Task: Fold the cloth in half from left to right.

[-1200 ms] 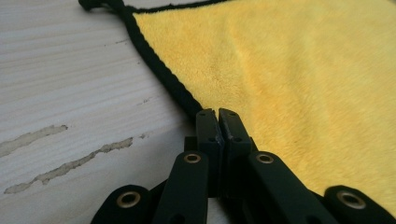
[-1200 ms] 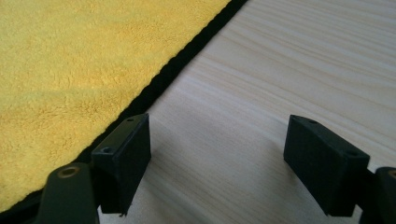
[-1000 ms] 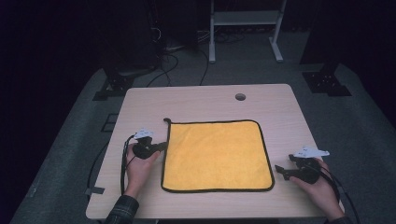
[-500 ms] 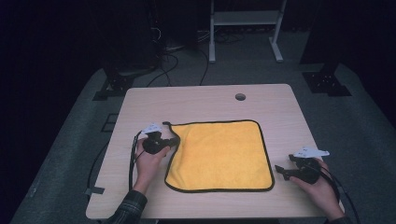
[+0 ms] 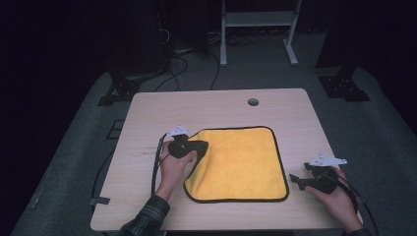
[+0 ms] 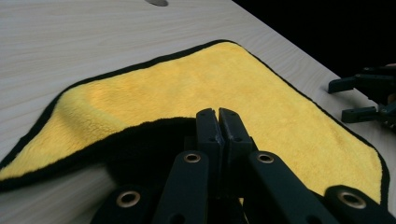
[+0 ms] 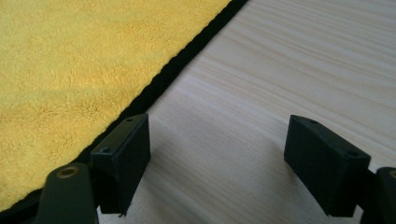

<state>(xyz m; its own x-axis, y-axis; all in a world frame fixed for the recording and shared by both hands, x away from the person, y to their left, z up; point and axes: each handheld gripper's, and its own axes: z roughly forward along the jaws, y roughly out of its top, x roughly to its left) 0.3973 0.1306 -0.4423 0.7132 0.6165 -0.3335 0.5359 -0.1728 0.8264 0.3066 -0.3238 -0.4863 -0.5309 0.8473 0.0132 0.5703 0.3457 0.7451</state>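
Two claws were at work over the counter (image 5: 147, 118). The left claw (image 5: 199, 146) was clenched on the far left corner of the yellow cloth (image 5: 241, 164), its jaws pressed together with the black hem pinched between them and that corner drawn in over the cloth toward the right. In the left claw's own view the jaws (image 6: 218, 135) met above a dark fold of hem. The right claw (image 5: 297, 181) sat released, jaws apart with nothing between them, low over bare wood just right of the cloth's right edge (image 7: 177, 70). The cloth lay flat otherwise, in the near middle of the counter, a round hole (image 5: 253, 102) beyond it.
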